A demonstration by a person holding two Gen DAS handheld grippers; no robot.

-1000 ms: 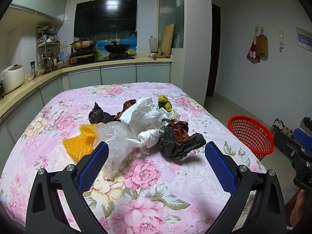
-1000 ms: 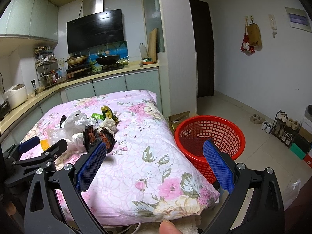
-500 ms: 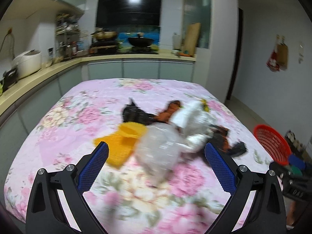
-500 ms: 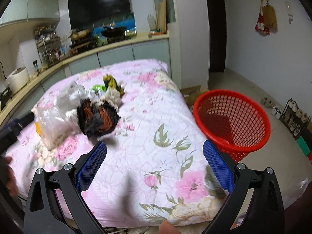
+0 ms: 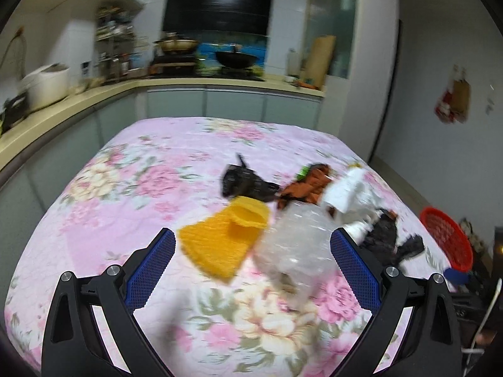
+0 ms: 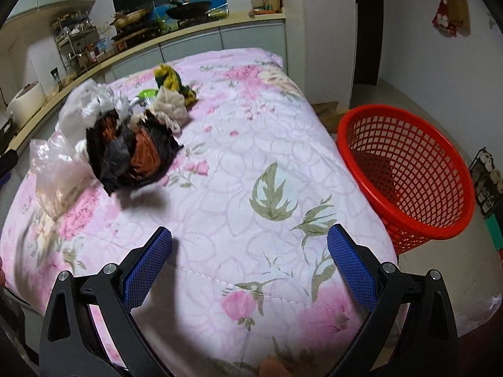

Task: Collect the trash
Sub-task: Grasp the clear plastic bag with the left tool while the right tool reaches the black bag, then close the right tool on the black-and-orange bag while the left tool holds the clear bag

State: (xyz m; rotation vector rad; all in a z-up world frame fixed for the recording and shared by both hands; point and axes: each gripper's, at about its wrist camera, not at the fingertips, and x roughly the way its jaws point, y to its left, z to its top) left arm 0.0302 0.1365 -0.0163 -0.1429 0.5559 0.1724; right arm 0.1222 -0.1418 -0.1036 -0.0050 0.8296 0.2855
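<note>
A heap of trash lies on the floral cloth (image 5: 132,188): an orange foam net (image 5: 224,240), a clear plastic bag (image 5: 295,242), black and rust wrappers (image 6: 132,150), white crumpled plastic (image 5: 349,193) and a yellow-green scrap (image 6: 169,77). My left gripper (image 5: 253,256) is open, just short of the orange net and the clear bag (image 6: 53,172). My right gripper (image 6: 248,257) is open over bare cloth (image 6: 251,163), with the black wrappers ahead to its left. The red mesh basket (image 6: 408,172) stands on the floor beside the table, right of my right gripper.
A kitchen counter (image 5: 78,100) with a rice cooker (image 5: 44,86), a rack and a stove with pans runs behind and left of the table. A shoe rack (image 6: 487,182) stands by the right wall. The red basket (image 5: 446,238) shows at the far right of the left wrist view.
My left gripper swung left, bringing the orange net and clear bag between its fingers' line. My right gripper moved forward over the table and tilted down toward the cloth.
</note>
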